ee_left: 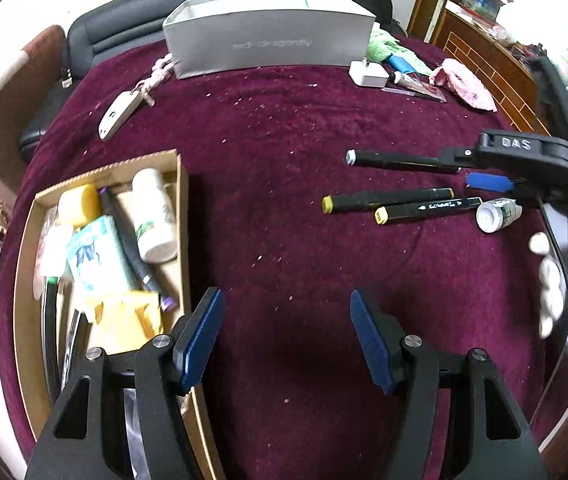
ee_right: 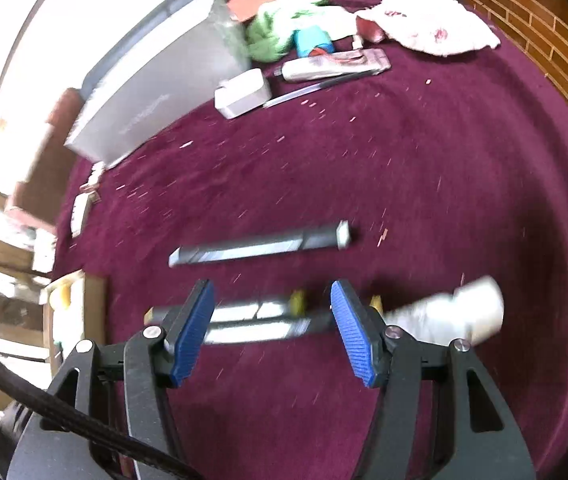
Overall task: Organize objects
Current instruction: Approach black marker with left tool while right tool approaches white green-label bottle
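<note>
A round table (ee_left: pixel 284 208) draped in a maroon cloth carries everything here. Near its left edge sits an open cardboard tray (ee_left: pixel 182 216) already holding a white bottle (ee_left: pixel 154 216), a yellow-capped container (ee_left: pixel 78 204), a pale green packet (ee_left: pixel 98 256), a dark marker with purple ends (ee_left: pixel 132 248) and a yellow pouch (ee_left: pixel 128 320). The left gripper (ee_left: pixel 284 340) hangs over the near edge of the table just beside the tray's right wall, its blue pads spread wide with nothing between them. Toward the right edge lie three dark markers: one with a white end (ee_left: pixel 400 160) farthest back, and two with yellow ends (ee_left: pixel 388 200) (ee_left: pixel 428 210) side by side and apparently touching in front of it. A small white bottle (ee_left: pixel 498 214) lies on its side just right of them. The right gripper (ee_right: pixel 272 328) is over this group, its fingers (ee_right: pixel 190 332) spread apart and straddling the two yellow-ended markers (ee_right: pixel 252 318); motion blur hides whether the pads touch them. In the left wrist view the same gripper (ee_left: pixel 484 172) reaches in from the right edge. At the far edge stands a grey box (ee_left: pixel 272 44), with a white charger (ee_left: pixel 368 74), a green cloth (ee_left: pixel 382 46) and a pink-patterned cloth (ee_left: pixel 464 80) toward the far right, and a white clip-like piece (ee_left: pixel 118 114) to the far left.
</note>
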The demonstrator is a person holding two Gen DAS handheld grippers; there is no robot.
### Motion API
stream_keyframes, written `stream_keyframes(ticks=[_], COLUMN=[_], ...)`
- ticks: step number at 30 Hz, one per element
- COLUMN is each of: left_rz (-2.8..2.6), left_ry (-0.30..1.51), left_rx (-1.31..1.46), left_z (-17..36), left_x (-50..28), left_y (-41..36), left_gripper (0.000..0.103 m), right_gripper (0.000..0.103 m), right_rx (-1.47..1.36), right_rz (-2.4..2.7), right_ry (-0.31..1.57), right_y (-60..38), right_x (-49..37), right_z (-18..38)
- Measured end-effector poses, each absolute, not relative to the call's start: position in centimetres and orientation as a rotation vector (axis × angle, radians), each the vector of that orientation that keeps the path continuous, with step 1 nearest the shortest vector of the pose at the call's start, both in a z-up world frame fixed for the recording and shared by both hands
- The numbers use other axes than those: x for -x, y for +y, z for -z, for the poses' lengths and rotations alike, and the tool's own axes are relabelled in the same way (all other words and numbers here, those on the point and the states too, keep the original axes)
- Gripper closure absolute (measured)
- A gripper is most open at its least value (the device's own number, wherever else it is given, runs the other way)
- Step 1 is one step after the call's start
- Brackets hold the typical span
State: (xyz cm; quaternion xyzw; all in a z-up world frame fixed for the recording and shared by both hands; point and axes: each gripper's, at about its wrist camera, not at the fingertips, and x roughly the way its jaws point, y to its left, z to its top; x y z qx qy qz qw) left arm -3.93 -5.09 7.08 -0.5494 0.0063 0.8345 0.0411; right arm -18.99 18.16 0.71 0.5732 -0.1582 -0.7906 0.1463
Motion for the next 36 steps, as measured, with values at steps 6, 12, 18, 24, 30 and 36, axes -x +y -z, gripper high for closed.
stream_keyframes(ticks=[6, 12, 18, 24, 30, 36], left_rz=[-2.553, -2.510, -2.416, -2.387, -2.362, -2.387], left_ry=[-0.070, -0.109, -0.141, -0.287, -0.314, -0.271], left_rx=[1.700, 1.691, 1.695, 1.781, 1.836, 1.833], left_z=[-6.6, -6.3, -5.5, -3.5, -1.7, -1.6], left_x=[3.9, 4.0, 3.5, 2.2, 0.1, -0.5], left_y=[-6.7, -6.5, -4.5, -1.7, 0.6, 1.0], left_gripper=[0.044, 0.044, 0.044, 0.044, 0.044, 0.044], right_gripper=[0.035, 0.034, 0.034, 0.034, 0.034, 0.035], right_rx=[-1.746, -1.831, -1.657, -1.656, -1.731, -1.775], right_rz=[2.012, 1.649, 1.843, 2.174, 2.295, 2.342], right_ry=[-0.514, -0.468, -0.668, -0.630, -0.634, -0.603], right_y=[17.7, 15.3, 21.9, 27.4, 28.5, 27.4], right_x=[18.1, 12.5, 10.9, 11.2, 11.8, 13.9], right_z=[0.5, 1.6, -2.2, -3.3, -1.6, -0.7])
